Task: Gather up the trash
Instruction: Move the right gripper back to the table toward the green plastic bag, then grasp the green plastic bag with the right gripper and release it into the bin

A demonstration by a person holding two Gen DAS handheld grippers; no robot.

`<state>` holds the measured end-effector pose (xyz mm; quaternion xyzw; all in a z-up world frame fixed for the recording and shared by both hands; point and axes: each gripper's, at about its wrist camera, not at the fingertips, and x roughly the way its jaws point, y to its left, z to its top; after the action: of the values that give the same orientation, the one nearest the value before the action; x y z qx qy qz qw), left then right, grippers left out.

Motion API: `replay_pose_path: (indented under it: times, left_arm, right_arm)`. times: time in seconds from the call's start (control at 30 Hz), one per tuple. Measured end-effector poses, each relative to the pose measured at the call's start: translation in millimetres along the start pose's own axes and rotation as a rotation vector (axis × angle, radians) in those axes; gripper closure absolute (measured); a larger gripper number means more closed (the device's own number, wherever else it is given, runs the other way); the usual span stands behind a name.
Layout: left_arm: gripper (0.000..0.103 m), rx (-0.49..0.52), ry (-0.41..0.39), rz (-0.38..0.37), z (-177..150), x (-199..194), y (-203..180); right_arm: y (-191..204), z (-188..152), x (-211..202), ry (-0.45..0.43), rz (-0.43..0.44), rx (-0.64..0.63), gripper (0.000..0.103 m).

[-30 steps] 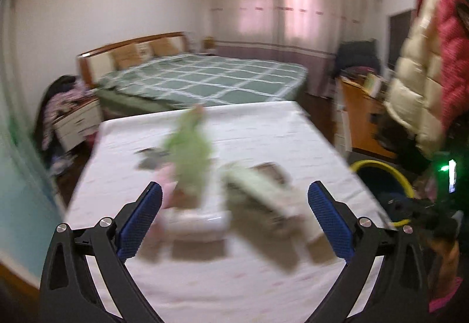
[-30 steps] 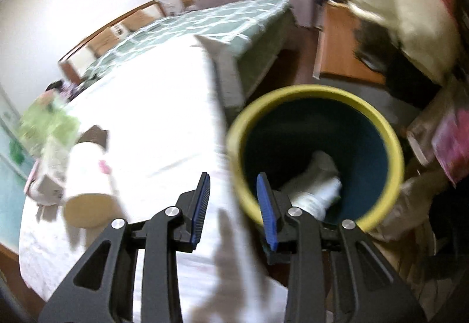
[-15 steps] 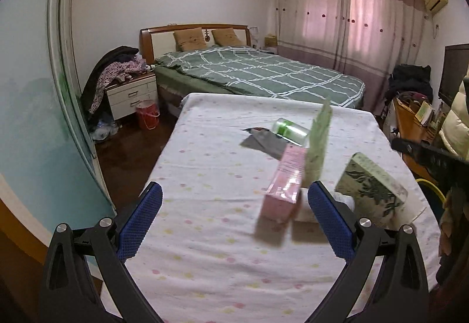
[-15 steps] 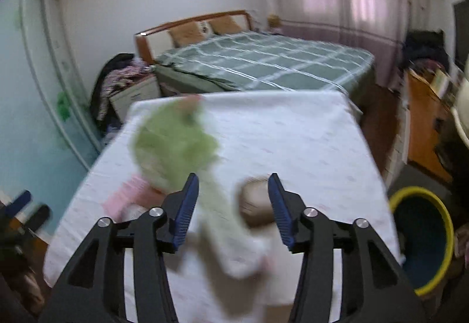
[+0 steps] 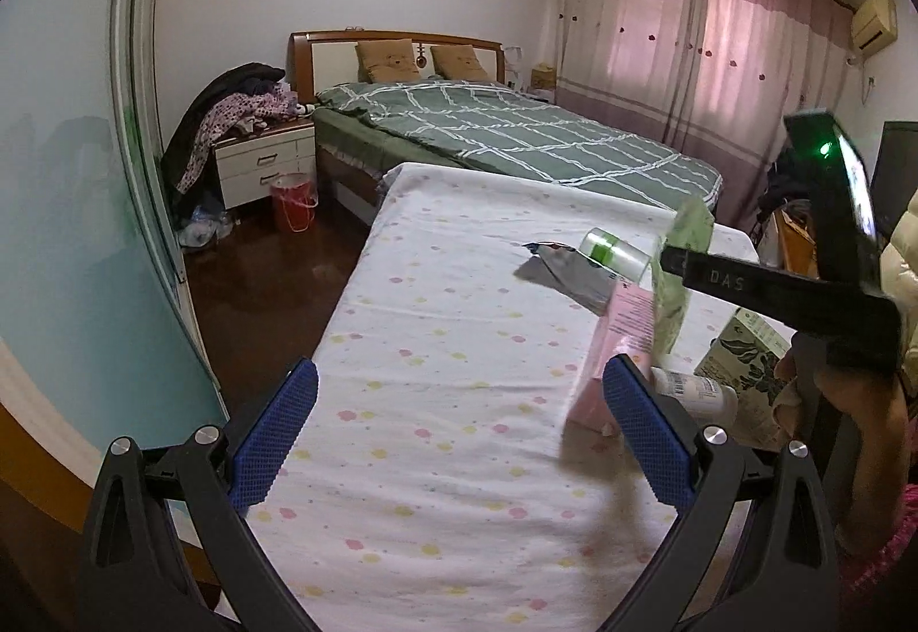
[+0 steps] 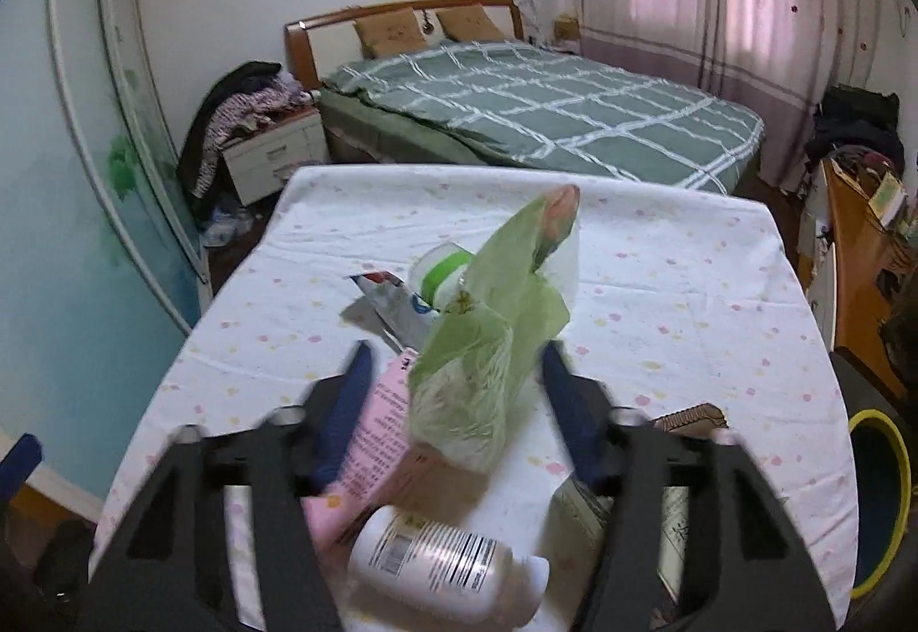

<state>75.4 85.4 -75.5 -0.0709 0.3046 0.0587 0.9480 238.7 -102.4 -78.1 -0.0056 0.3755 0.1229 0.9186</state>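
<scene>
While the left tongs [image 5: 459,437] gape wide and empty over the cloth-covered desk [image 6: 660,287], the right tongs [image 6: 453,402] are closing around a green plastic bag [image 6: 487,345] without gripping it. A pink box [image 6: 367,448] lies at nine o'clock of the bag, a white bottle [image 6: 436,563] at six. The yellow-rimmed bin [image 6: 878,500] at three o'clock shows a dark interior.

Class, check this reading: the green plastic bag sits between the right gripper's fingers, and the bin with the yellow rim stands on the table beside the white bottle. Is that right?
Not quite. The bin stands on the floor past the table's right edge, as the right wrist view shows. The green plastic bag does sit between the right gripper's closing fingers, and the white bottle lies on the table.
</scene>
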Motion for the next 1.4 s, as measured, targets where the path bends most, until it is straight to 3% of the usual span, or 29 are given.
replay_pose_path:
  times: [0.03,0.1,0.2,0.57,0.77,1.1,1.4]
  left_arm:
    - [0.005,-0.003,-0.001,0.0,0,-1,2]
    - [0.005,-0.007,-0.004,0.0,-1,-1,5]
    - [0.005,-0.01,-0.004,-0.004,-2,-2,7]
    - [0.005,0.015,-0.005,-0.024,-4,-5,-10]
    - [0.005,0.042,-0.003,-0.047,-5,-5,-26]
    - [0.005,0.077,0.012,-0.099,-10,1,-60]
    - [0.005,0.111,0.036,-0.124,-16,8,-88]
  right_arm:
    - [0,0,3,0.002,-0.008,0.002,0.069]
    - [-5,-2,4,0.003,-0.018,0.008,0.088]
    - [-13,-2,3,-0.005,-0.02,0.025,0.099]
    - [-41,11,-42,-0.127,0.001,0.086,0.1]
    - [-74,11,-73,-0.183,-0.029,0.134,0.1]
    - [-165,-21,-121,-0.243,-0.191,0.273,0.1]
    - [-257,-70,-130,-0.205,-0.377,0.422,0.1]
